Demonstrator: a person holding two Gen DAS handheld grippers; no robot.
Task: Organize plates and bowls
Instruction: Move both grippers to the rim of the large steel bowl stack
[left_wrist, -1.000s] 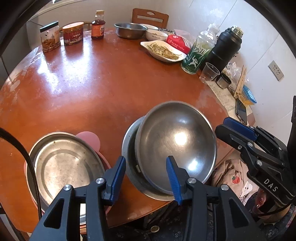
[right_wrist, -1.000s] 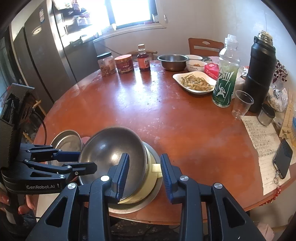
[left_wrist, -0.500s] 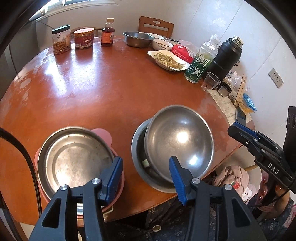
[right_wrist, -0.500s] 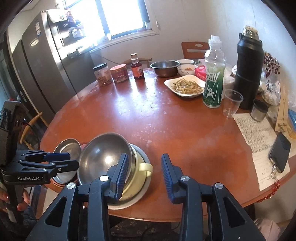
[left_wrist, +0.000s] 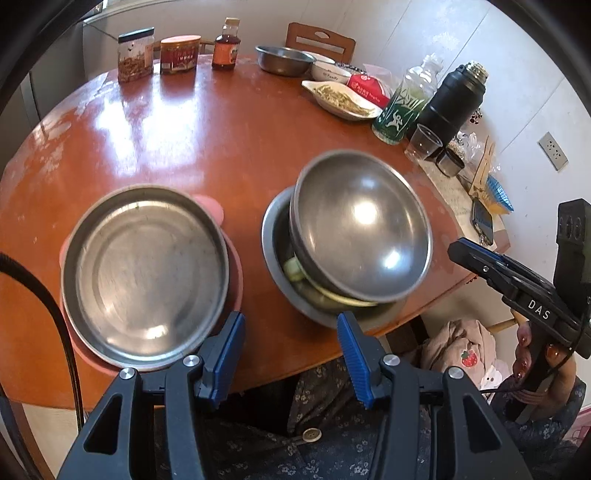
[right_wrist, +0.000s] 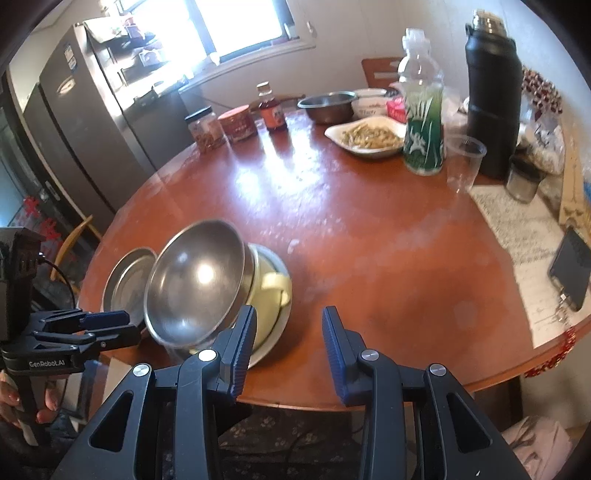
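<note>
The left gripper (left_wrist: 291, 354) hangs over the near edge of the round table (left_wrist: 229, 122), its blue jaws standing apart with nothing between them. The right gripper (right_wrist: 288, 339) is likewise parted and empty, poised at the same near edge, further along to the right.

Just ahead of the left jaws sit two piles. Off its left finger is a flat steel plate (left_wrist: 144, 269) resting on a pink plate (left_wrist: 236, 273). Off its right finger is a deep steel bowl (left_wrist: 362, 229), tilted, sitting crooked on a yellow mug (right_wrist: 273, 284) that lies in a shallow steel dish (left_wrist: 273, 236).

From the right gripper, the tilted bowl lies ahead and to the left, almost against its left finger, rim nearest; bare table is straight in front of it. So both tongs are close to that bowl, the left one facing it more squarely. I'd judge the crooked bowl the piece to lift next, and its near rim, facing both tongs, looks the easiest place to pinch.

The food, bottles and flask at the far side stand well apart.
</note>
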